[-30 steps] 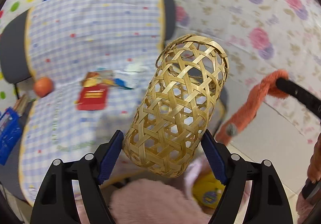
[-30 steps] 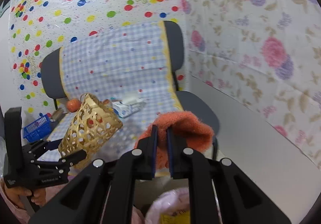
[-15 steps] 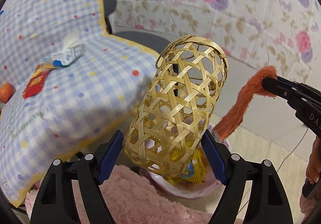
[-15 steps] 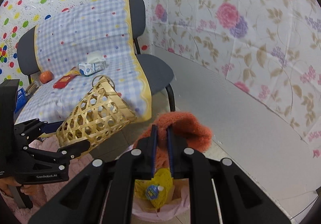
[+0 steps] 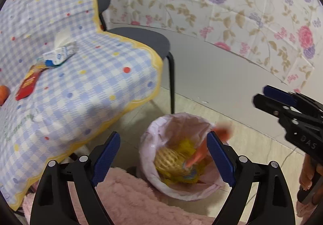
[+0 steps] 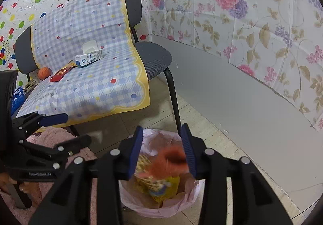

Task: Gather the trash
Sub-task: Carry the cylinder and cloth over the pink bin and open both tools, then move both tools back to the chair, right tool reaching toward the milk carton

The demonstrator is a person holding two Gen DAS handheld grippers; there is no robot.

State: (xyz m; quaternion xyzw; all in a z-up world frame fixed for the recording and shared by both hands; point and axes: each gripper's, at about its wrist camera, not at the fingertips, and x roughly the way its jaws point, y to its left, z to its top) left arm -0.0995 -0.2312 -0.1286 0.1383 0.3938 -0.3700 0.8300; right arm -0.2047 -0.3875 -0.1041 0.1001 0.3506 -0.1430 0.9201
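room: floral wallpaper covered the wall behind a grey chair; a checked cloth was draped over the chair seat.
bin: a bin with a pink liner stood on the tiled floor beside the chair leg, below both grippers.
left gripper: its jaws were wide apart, they had just been opening more, and nothing was between them.
right gripper: its jaws had just been opening and stood apart, no pad pressed on anything.
woven basket: it lay inside the bin on yellow trash.
orange cloth: blurred, it seemed to be in the air over the bin mouth, partly inside, free of the blue pads.
on the cloth: a milk carton, a red packet and an orange fruit lay there, well apart from the bin.
floor: a pink fluffy rug lay just beside the bin.
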